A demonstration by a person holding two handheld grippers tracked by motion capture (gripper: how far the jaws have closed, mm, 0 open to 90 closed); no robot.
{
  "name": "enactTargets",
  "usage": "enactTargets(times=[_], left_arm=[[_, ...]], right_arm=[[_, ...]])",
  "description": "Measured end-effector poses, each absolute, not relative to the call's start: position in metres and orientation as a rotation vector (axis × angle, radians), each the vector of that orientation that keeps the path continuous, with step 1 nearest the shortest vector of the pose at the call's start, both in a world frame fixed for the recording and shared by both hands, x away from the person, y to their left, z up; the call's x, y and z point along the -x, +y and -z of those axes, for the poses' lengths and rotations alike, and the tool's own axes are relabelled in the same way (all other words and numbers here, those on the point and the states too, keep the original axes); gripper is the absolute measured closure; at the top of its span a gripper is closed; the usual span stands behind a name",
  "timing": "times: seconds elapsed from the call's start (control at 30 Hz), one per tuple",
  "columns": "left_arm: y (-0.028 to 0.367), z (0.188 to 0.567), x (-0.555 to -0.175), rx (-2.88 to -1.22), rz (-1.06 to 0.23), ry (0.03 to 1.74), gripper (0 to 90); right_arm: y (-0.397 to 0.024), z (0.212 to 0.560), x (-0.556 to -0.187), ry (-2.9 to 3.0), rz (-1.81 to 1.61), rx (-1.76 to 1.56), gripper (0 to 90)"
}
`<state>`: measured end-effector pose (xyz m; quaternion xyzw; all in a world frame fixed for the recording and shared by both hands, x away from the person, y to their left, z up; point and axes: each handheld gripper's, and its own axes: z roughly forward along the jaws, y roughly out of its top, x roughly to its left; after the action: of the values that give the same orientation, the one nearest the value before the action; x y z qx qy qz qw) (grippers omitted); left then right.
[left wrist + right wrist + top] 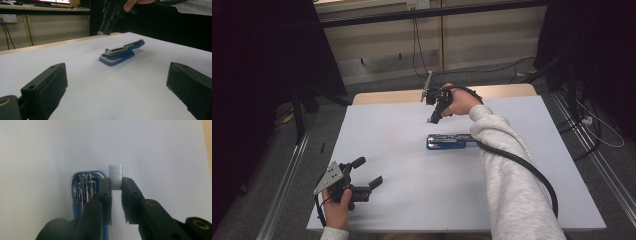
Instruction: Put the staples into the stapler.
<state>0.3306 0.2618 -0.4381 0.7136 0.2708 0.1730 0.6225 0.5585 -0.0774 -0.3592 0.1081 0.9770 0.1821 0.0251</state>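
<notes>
light: dim room, bright white table (412, 200) | shadows: soft | near tongs blurred

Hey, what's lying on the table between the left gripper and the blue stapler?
Nothing: in the left gripper view, bare white tabletop runs from the open left gripper to the blue stapler.

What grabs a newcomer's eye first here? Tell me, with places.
The blue stapler lies opened flat at the middle of the white table. Above it, the right hand-held gripper pinches a silvery staple strip. The left hand-held gripper waits open near the table's front left corner.
</notes>
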Motion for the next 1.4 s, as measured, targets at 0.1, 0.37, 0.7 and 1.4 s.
enactTargets(times=[0.1,0.37,0.7,1.4], left_arm=[[0.262,0.438,-0.331,-1.643,-0.396,0.621,3.3],[0.262,0.438,-0.331,-1.641,-0.4,0.623,3.3],[0.262,0.438,-0.33,-1.642,-0.398,0.624,3.3],[0.26,0.437,-0.331,-1.644,-0.399,0.618,3.3]], right_arm=[[-0.078,0.359,-0.558,3.02,-0.565,-0.332,78.0],[-0.078,0.36,-0.556,3.03,-0.565,-0.339,78.0],[-0.079,0.36,-0.553,3.038,-0.571,-0.326,78.1],[-0.08,0.361,-0.542,3.057,-0.56,-0.309,78.0]])
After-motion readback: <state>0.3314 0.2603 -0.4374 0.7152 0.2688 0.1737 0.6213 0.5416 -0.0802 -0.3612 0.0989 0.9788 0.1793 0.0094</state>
